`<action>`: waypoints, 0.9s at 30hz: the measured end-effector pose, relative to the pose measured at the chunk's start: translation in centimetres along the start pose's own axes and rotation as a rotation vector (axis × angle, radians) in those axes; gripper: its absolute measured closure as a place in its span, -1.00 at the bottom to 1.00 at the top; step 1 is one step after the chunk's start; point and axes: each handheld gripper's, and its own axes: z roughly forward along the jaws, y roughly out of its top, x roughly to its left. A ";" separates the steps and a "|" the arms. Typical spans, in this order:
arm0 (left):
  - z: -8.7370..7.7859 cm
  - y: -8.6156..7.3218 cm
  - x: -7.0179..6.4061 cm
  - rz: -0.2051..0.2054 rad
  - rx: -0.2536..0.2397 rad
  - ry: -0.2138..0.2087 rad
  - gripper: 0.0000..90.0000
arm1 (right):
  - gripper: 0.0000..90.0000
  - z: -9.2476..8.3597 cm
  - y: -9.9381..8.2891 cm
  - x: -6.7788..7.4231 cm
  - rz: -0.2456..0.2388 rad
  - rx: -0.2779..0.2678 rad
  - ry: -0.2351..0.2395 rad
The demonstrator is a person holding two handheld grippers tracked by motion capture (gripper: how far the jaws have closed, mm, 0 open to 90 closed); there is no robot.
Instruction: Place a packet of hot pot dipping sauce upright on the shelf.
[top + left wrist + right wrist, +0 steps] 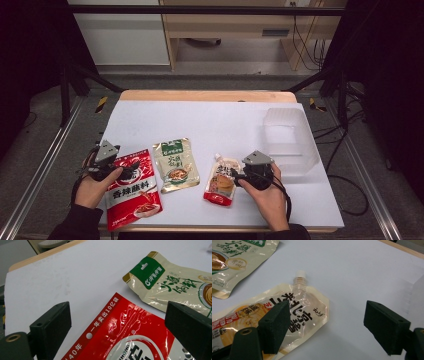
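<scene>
- Nearest, at the near left edge of the counter (215,120): left gripper (116,161) held in the person's left hand (92,189), sitting at the top left corner of the red sauce packet (132,190).
- Left gripper view: fingers (51,326) spread wide, one either side of the red sauce packet's (130,337) upper corner; the packet lies flat on the white surface beneath and between them, pads not pressing on it. Nothing gripped.
- Near right: right gripper (239,174) in the person's right hand (270,197), its tip at the right edge of the spouted pouch (221,181).
- Right gripper view: fingers (274,325) well apart; the left one hangs over the spouted pouch (287,312), the right one over bare counter. No clamp on the pouch; it lies flat with its white cap pointing away from the camera.
- Red sauce packet: near left, lying flat, lower end close to the near edge of the counter.
- Spouted pouch: near, right of centre, spout towards the far side, tilted slightly.
- Between the two, a little farther back: green-and-cream packet (175,164), flat, green header at the far end, just beside the red sauce packet's right edge, apart from the spouted pouch.
- Farther, right side: clear plastic bin (290,140), standing on the counter beyond the right gripper, reaching towards the right edge.
- Farthest: wooden far edge of the counter, then floor and pale furniture behind.
</scene>
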 end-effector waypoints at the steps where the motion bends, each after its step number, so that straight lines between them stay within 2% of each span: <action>1: 0.1 0.0 0.0 0.002 0.004 0.000 -0.85 | -0.50 0.0 0.0 0.1 -0.005 0.005 -0.004; 8: 0.3 0.0 -0.2 0.015 0.017 0.009 -0.85 | -0.48 0.5 0.1 0.6 -0.009 0.026 -0.013; 10: 0.3 0.0 -0.2 0.015 0.022 0.011 -0.85 | -0.39 0.6 0.1 0.7 0.007 0.020 0.009; 14: 0.3 0.0 -0.2 0.016 0.026 0.013 -0.84 | -0.18 1.3 0.6 0.8 0.000 0.036 0.025; 17: 0.4 0.0 -0.2 0.019 0.029 0.011 -0.84 | -0.05 2.1 1.0 0.5 0.007 0.054 0.039; 21: 0.4 0.0 -0.2 0.021 0.037 0.010 -0.83 | 0.02 2.5 1.3 0.2 0.008 0.081 0.038; 27: 0.6 0.0 -0.3 0.024 0.043 0.005 -0.82 | 0.11 3.4 1.5 -1.0 0.069 0.134 0.074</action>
